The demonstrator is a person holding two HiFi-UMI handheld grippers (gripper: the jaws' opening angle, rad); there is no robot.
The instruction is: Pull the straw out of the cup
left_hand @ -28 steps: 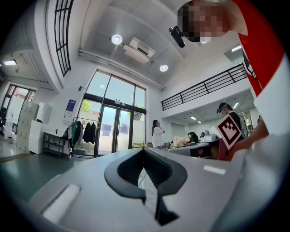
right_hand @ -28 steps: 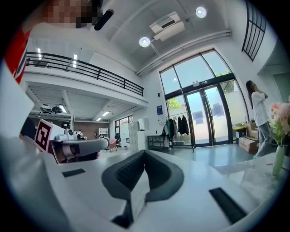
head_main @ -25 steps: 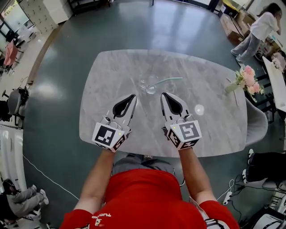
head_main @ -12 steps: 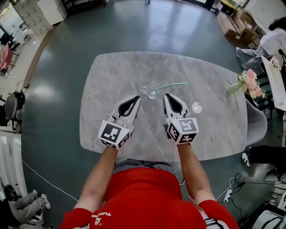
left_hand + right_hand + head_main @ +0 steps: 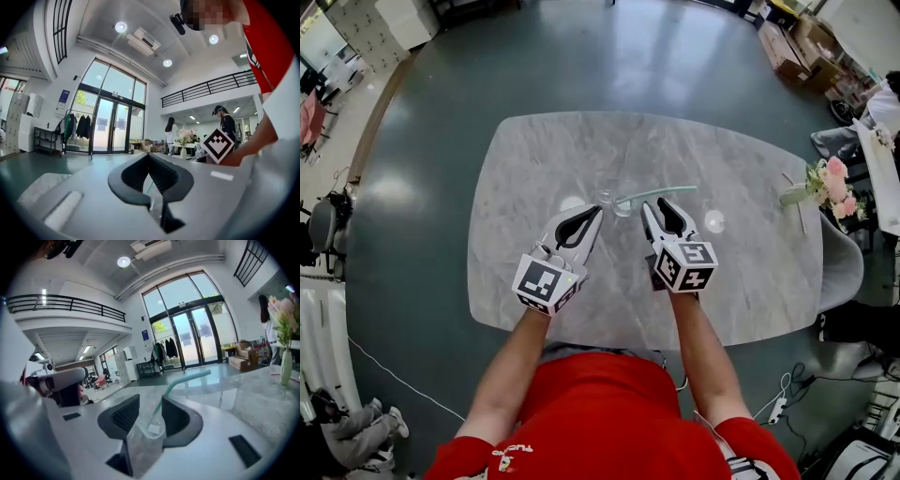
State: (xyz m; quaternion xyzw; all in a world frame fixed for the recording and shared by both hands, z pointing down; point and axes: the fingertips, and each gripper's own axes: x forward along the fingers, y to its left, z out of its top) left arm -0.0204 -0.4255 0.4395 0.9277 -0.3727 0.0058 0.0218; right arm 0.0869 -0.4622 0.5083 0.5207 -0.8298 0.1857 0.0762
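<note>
Straw (image 5: pixel 661 193) not yet out: seen from the head camera, the pale green bendy tube leans out of a clear cup (image 5: pixel 622 203) standing near the middle of a marble table (image 5: pixel 534 169), its bent end pointing right. The task has barely begun; gripping and pulling both remain, by the look of it. The left gripper (image 5: pixel 596 212) lies just left of the cup with its tips together, and the right gripper (image 5: pixel 659 208) lies just right of it, under the straw's slanted length. A vase of pink flowers (image 5: pixel 825 183) stands at the table's right edge, well apart.

From the left gripper view, the left gripper (image 5: pixel 149 158) is closed on nothing, its curved jaws meeting at the tip. A thin green line, apparently the straw (image 5: pixel 149 186), shows through the loop they form, beyond the jaws and not between the pads.

From the right gripper view, the right gripper (image 5: pixel 150 401) is opening, its ribbed pads well apart. The cup (image 5: pixel 146 437) sits low between the jaws and the straw (image 5: pixel 187 379) rises from it through the gap, bending away to the right. Neither pad presses on cup or straw, so nothing is held.
</note>
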